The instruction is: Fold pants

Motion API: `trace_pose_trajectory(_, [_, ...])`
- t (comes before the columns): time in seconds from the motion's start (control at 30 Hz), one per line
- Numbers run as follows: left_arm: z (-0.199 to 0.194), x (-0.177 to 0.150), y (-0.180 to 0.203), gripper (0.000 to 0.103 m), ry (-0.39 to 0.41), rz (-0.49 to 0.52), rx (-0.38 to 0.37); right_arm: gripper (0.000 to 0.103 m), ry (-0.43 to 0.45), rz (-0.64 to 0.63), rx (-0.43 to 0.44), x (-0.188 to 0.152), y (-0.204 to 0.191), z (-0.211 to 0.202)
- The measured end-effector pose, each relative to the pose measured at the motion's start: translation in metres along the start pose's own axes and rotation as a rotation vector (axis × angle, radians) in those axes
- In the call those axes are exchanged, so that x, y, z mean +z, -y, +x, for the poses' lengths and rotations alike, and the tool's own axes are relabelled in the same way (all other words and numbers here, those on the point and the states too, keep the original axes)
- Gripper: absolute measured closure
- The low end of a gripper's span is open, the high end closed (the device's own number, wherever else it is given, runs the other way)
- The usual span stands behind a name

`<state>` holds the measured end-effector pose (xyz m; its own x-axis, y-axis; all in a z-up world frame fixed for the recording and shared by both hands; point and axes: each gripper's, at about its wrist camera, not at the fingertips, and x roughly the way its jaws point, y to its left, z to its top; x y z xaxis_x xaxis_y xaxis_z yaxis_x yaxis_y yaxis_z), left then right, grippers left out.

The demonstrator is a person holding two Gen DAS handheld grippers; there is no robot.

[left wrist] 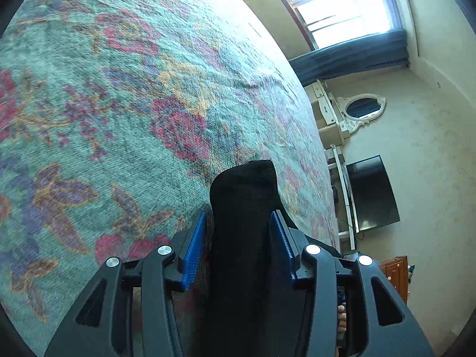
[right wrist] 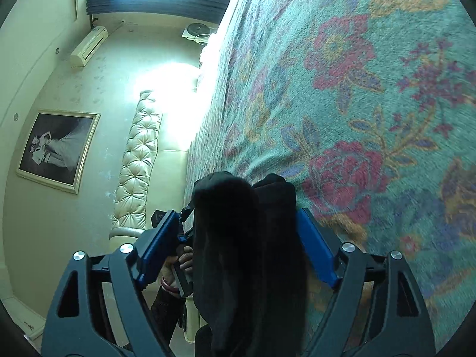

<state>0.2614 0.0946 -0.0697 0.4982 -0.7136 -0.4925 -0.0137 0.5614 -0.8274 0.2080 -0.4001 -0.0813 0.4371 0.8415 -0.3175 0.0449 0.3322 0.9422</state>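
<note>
The black pants [left wrist: 244, 208] are bunched between the blue pads of my left gripper [left wrist: 239, 220], which is shut on the fabric above the floral bedspread [left wrist: 119, 89]. In the right wrist view, my right gripper [right wrist: 238, 223] is shut on a thick double fold of the same black pants [right wrist: 247, 223], held above the bedspread [right wrist: 372, 89]. The other gripper and the hand holding it [right wrist: 178, 261] show just left of the fabric. The rest of the pants hangs below, out of sight.
A wall TV [left wrist: 372, 193], an oval mirror [left wrist: 363, 108] and a window [left wrist: 342, 3] lie beyond the bed edge. A tufted cream headboard [right wrist: 139, 154], a framed picture [right wrist: 56, 148] and an air conditioner [right wrist: 89, 44] are on the other side.
</note>
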Motion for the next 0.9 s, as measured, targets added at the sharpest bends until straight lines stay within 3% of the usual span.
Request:
trace_pose_trajectory(0.07, [-0.023,-0.016,-0.007,0.040,0.030,-0.020,0.005,0.018,-0.010,-0.001,-0.007,-0.022,0.005,-0.012])
trace_pose_trajectory(0.1, [-0.033,-0.027,-0.012,0.038,0.032,-0.022,0.012,0.018,-0.013,-0.011,-0.006,-0.033,0.005,-0.017])
trace_pose_trajectory(0.3, [-0.069,-0.093,-0.014,0.036,0.005,-0.028,-0.013,0.018,-0.038,-0.012,0.016,-0.080,-0.001,-0.016])
trace_pose_trajectory(0.37, [-0.070,-0.112,-0.005,0.028,-0.007,-0.035,-0.032,0.018,-0.035,-0.042,-0.010,-0.090,-0.006,-0.010])
trace_pose_trajectory(0.5, [-0.052,-0.141,0.014,0.027,-0.054,-0.004,-0.016,0.018,0.003,-0.028,-0.013,-0.099,-0.007,-0.008])
trace_pose_trajectory(0.57, [-0.042,-0.143,0.022,0.024,-0.035,0.016,0.012,0.024,0.011,-0.015,-0.036,-0.101,-0.006,-0.008])
trace_pose_trajectory(0.63, [-0.039,-0.143,0.022,0.024,-0.007,-0.008,0.014,0.046,0.007,-0.009,-0.082,-0.103,-0.003,-0.005])
trace_pose_trajectory(0.67, [-0.038,-0.143,0.022,0.024,0.011,-0.027,0.010,0.049,0.007,-0.007,-0.087,-0.104,-0.001,-0.004])
trace_pose_trajectory(0.7, [-0.037,-0.143,0.022,0.026,0.024,-0.038,0.013,0.055,0.010,-0.003,-0.086,-0.105,0.002,-0.004])
trace_pose_trajectory(0.77, [-0.035,-0.143,0.020,0.053,0.023,-0.045,0.062,0.060,0.017,0.013,-0.077,-0.106,0.006,-0.006])
trace_pose_trajectory(0.9, [-0.039,-0.146,0.012,0.062,0.021,-0.085,0.027,0.069,0.028,0.012,-0.064,-0.109,0.006,-0.008])
